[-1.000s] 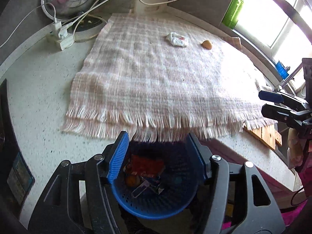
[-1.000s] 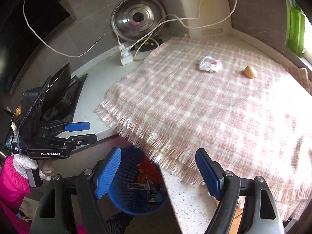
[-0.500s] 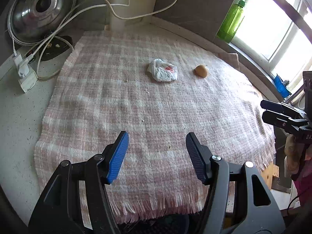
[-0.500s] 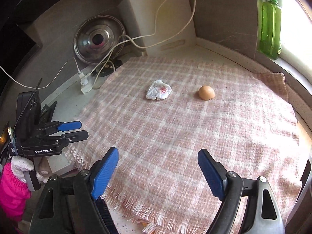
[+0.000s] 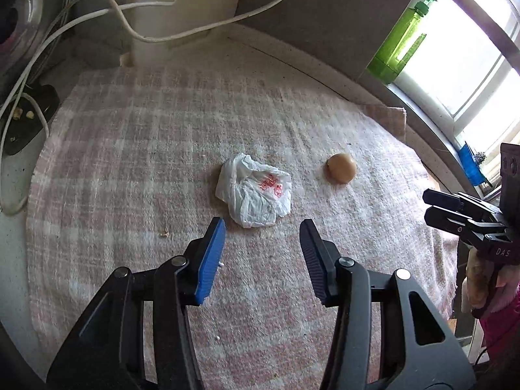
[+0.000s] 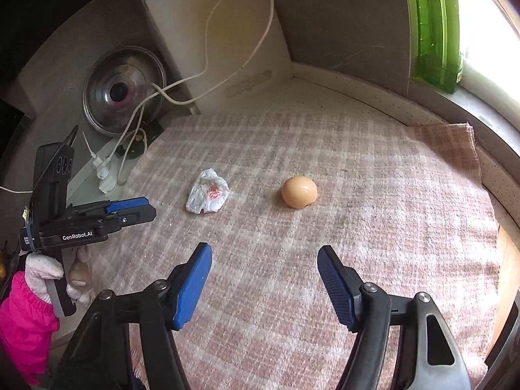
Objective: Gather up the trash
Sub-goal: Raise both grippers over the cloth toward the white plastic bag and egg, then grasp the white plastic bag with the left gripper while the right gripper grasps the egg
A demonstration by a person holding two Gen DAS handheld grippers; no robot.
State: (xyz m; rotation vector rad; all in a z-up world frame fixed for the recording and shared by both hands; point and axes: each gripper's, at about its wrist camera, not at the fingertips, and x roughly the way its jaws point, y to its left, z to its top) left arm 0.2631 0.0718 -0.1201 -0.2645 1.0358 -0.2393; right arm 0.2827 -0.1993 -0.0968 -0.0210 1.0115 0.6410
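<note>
**Approach to the two remaining pieces of trash on the cloth**

The pink-and-white checked cloth (image 5: pixel 136 169) covers most of the speckled counter (image 6: pixel 328 96) and carries both items still to be collected. A green soap bottle (image 6: pixel 437 29) stands on the window ledge, and a steel pot lid (image 6: pixel 122 92) leans at the back wall among white cables (image 5: pixel 182 34); none of these belongs to the task. The left gripper (image 5: pixel 262 232) hovers over the cloth with its jaws spread wide and nothing between them; the crumpled white plastic bag (image 5: pixel 255 193), printed in red, lies just ahead of its fingertips, roughly centred on the gap. The right gripper (image 6: pixel 265 261) is likewise wide open and empty, aimed toward the eggshell (image 6: pixel 299 191), which rests dome-up on the cloth, near the bag but apart from it. No collecting bin shows in either view.

Judged step: the reach phase, before any grasp. The next move appears to call for advancing the left gripper until the bag sits between the pads, then closing. The eggshell looks brittle, so a light closure across its widest part seems advisable.
</note>
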